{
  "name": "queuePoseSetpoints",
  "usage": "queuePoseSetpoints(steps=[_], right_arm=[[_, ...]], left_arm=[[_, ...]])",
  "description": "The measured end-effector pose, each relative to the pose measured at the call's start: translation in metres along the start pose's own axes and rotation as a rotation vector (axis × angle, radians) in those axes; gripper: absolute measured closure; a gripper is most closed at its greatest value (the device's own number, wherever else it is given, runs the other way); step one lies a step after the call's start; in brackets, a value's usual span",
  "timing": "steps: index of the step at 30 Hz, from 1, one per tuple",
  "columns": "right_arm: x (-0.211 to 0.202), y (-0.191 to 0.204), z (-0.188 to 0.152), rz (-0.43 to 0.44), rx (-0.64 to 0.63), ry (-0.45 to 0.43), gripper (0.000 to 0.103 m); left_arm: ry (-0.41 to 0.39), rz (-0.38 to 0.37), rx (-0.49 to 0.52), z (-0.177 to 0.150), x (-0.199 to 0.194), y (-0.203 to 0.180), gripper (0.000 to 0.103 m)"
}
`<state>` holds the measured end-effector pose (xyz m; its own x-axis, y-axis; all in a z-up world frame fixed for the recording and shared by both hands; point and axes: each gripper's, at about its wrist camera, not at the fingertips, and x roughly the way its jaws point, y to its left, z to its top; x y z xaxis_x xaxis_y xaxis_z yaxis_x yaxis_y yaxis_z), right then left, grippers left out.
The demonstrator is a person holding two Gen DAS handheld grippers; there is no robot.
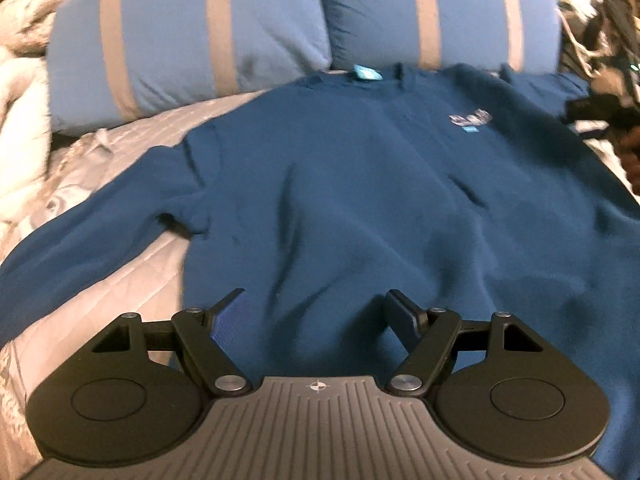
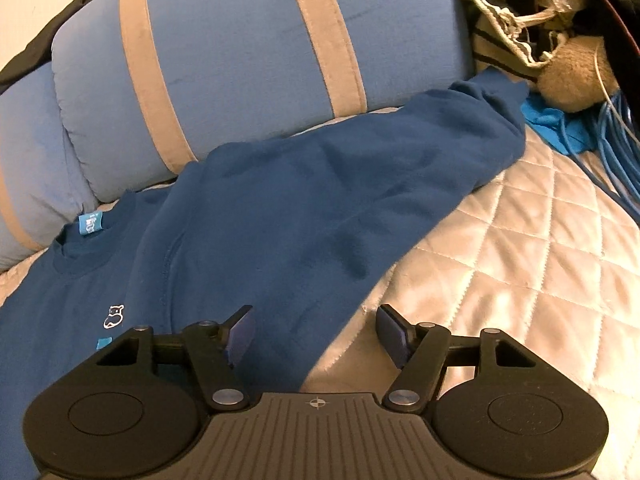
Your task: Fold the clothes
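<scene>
A dark blue sweatshirt (image 1: 360,184) lies spread face up on a quilted bed, collar toward the pillows, with a small chest logo (image 1: 470,117) and a blue neck label (image 1: 366,72). My left gripper (image 1: 316,308) hovers open over its lower hem, nothing between the fingers. In the right wrist view the sweatshirt (image 2: 280,216) shows its right sleeve (image 2: 460,132) stretched out toward the upper right. My right gripper (image 2: 316,324) is open above the sleeve's lower edge where it meets the bedspread.
Two blue pillows with tan stripes (image 1: 208,36) (image 2: 248,52) line the head of the bed. The silver quilted bedspread (image 2: 520,248) lies to the right. Blue cables (image 2: 616,148), a bag and clutter (image 2: 552,40) crowd the far right. A crumpled pale blanket (image 1: 24,92) sits at left.
</scene>
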<state>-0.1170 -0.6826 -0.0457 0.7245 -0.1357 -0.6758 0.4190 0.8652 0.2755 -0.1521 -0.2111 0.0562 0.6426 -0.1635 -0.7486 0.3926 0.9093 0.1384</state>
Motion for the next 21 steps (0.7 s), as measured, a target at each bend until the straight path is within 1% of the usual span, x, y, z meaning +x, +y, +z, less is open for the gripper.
queuePoseSetpoints(steps=[1,3,4,5,6,8,12,15,18,21], right_arm=[[0.001,0.001,0.000,0.002,-0.007,0.003,0.043],[0.002,0.002,0.000,0.010,-0.021,0.016,0.074],[0.002,0.001,0.000,0.022,-0.019,0.024,0.079],[0.000,-0.001,0.000,0.031,-0.008,0.024,0.087],[-0.002,-0.003,0.000,0.040,0.008,0.027,0.092],[-0.009,-0.002,0.000,0.044,0.015,0.034,0.094],[-0.030,0.010,-0.006,0.033,-0.056,0.021,0.095],[-0.052,0.018,-0.011,0.055,-0.095,0.016,0.095],[-0.069,0.030,-0.016,0.069,-0.137,0.025,0.095],[-0.084,0.043,-0.022,0.116,-0.173,0.049,0.094]], left_arm=[[0.004,-0.013,0.000,0.000,0.001,0.001,0.029],[0.020,-0.028,-0.022,0.001,0.004,0.003,0.029],[0.027,-0.029,-0.034,0.001,0.005,0.003,0.029],[0.028,-0.027,-0.039,0.001,0.005,0.003,0.029],[0.024,-0.025,-0.040,0.001,0.004,0.003,0.029],[0.016,-0.021,-0.041,0.001,0.003,0.003,0.029],[0.001,-0.014,-0.043,0.000,0.001,0.002,0.029],[-0.010,-0.008,-0.045,0.000,-0.001,0.001,0.029],[-0.009,-0.022,-0.044,0.000,0.000,0.004,0.029],[-0.014,-0.023,-0.039,-0.001,-0.001,0.004,0.029]])
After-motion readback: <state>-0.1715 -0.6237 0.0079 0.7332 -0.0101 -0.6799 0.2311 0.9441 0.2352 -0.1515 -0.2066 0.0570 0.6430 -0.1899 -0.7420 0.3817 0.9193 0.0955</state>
